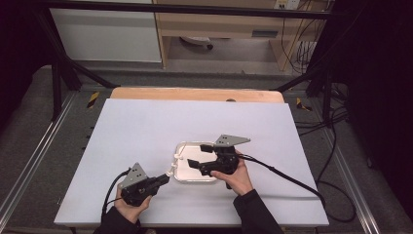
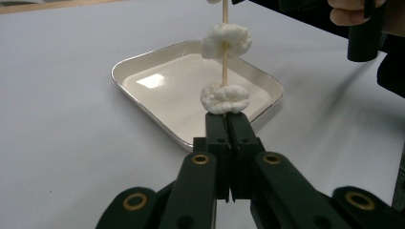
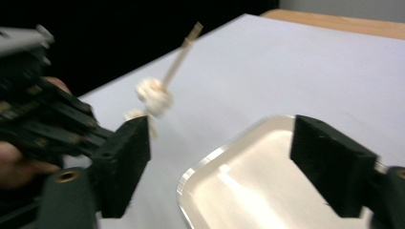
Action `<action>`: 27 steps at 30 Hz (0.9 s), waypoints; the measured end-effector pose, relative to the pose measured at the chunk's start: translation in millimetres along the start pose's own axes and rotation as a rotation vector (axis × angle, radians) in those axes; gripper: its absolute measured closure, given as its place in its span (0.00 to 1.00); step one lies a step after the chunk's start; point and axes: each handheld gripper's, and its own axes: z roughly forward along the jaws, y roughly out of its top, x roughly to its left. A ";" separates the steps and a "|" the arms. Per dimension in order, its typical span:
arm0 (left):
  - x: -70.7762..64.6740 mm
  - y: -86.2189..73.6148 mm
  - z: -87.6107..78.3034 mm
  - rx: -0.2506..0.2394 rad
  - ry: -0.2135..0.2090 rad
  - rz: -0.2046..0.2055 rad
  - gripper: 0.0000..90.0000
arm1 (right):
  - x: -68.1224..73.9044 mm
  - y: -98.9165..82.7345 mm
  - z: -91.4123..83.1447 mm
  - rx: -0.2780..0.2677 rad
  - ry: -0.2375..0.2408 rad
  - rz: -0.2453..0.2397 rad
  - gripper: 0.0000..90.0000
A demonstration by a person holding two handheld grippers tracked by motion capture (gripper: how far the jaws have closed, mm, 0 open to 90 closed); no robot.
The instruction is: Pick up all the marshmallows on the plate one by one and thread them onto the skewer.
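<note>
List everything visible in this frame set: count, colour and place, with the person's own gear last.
skewer: one, pale wood, clamped at its lower end in the left gripper, standing up in front of the tray
puffs: at least two, white, threaded on the skewer, one just above the fingers, one higher
tray: one, white with rounded corners, nothing in it, mid-table
table cover: one, white sheet over a wooden top
left gripper: one, black, shut on the skewer, near left of the tray
right gripper: one, black, fingers wide apart above the tray, nothing between them
hands: two, dark sleeves, from the near edge
</note>
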 end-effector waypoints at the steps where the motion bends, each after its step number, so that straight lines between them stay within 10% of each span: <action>1: 0.1 0.0 0.2 0.002 0.002 -0.002 0.99 | -1.5 -2.0 -1.8 0.012 -0.022 -0.007 0.18; 27: 1.3 6.3 2.2 0.069 -0.014 0.004 0.98 | -48.6 -64.8 -62.9 0.241 -0.171 -0.049 0.01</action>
